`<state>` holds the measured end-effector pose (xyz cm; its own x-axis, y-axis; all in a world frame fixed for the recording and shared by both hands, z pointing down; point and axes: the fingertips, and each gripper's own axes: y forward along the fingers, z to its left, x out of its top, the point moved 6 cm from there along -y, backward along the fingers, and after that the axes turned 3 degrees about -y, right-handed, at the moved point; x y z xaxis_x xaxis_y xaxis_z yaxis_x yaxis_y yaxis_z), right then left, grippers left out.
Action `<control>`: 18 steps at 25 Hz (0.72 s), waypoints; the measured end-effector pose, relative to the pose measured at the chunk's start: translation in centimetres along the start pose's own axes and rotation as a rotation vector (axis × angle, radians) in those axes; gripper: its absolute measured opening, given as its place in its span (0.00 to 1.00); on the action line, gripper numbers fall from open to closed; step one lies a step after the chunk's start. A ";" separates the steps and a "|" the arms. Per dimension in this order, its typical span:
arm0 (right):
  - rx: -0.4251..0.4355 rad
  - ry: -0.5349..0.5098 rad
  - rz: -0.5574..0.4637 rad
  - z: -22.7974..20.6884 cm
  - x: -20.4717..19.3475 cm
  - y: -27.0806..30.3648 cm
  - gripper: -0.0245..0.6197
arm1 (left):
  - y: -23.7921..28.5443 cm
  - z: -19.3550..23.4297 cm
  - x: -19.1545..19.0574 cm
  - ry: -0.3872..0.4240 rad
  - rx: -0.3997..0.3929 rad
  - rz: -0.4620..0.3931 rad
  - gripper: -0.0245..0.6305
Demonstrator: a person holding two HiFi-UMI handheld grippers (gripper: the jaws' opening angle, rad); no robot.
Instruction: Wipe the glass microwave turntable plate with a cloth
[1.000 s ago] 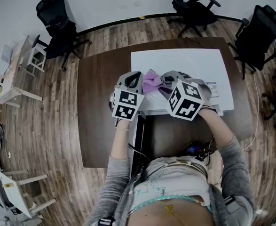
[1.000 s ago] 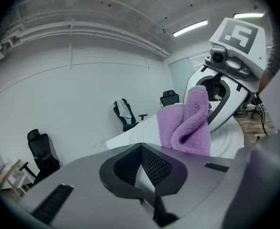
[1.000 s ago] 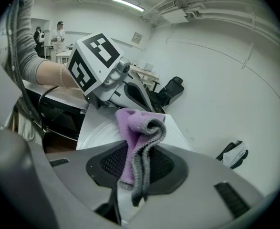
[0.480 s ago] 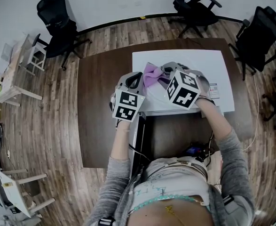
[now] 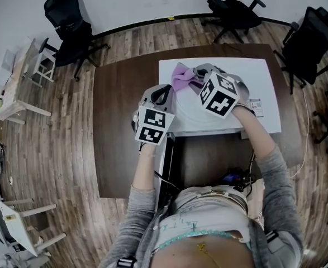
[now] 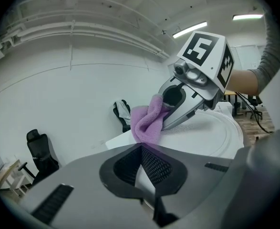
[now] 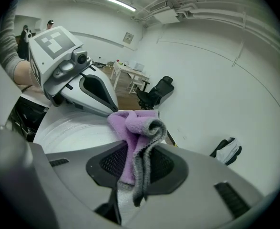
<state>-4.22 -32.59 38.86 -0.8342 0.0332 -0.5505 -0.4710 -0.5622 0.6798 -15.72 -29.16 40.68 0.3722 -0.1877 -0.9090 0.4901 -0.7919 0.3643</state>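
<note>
While your left gripper [image 5: 160, 95] pinches the turntable plate [image 6: 211, 136] by its left rim, your right gripper [image 5: 195, 75] — clamped on the purple cloth [image 5: 180, 78] — sits at the plate's far edge; the remaining glass lies toward you on the desk [image 5: 119, 128].

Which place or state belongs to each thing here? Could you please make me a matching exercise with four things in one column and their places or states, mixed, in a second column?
Things:
1. purple cloth
2. glass plate
3. white sheet
4. black office chair

Places or states:
A. stands on the wooden floor
B. clamped at its rim by the left gripper
C. held in the right gripper
D. lies flat on the brown table

Right pairs: 1-C, 2-B, 3-D, 4-A.
</note>
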 end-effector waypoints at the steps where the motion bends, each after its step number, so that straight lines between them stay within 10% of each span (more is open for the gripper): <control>1: -0.007 0.003 0.000 -0.2 0.0 0.1 0.22 | 0.0 0.0 0.0 -0.001 -0.001 -0.001 0.05; 18: -0.070 0.064 0.000 -2.8 -1.4 0.9 0.22 | -0.3 -0.1 -0.1 0.007 0.009 -0.010 0.05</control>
<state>-2.65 -35.42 38.88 -0.8132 -0.0187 -0.5817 -0.4476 -0.6187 0.6456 -15.88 -28.85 40.68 0.3729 -0.1752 -0.9112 0.4872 -0.7988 0.3530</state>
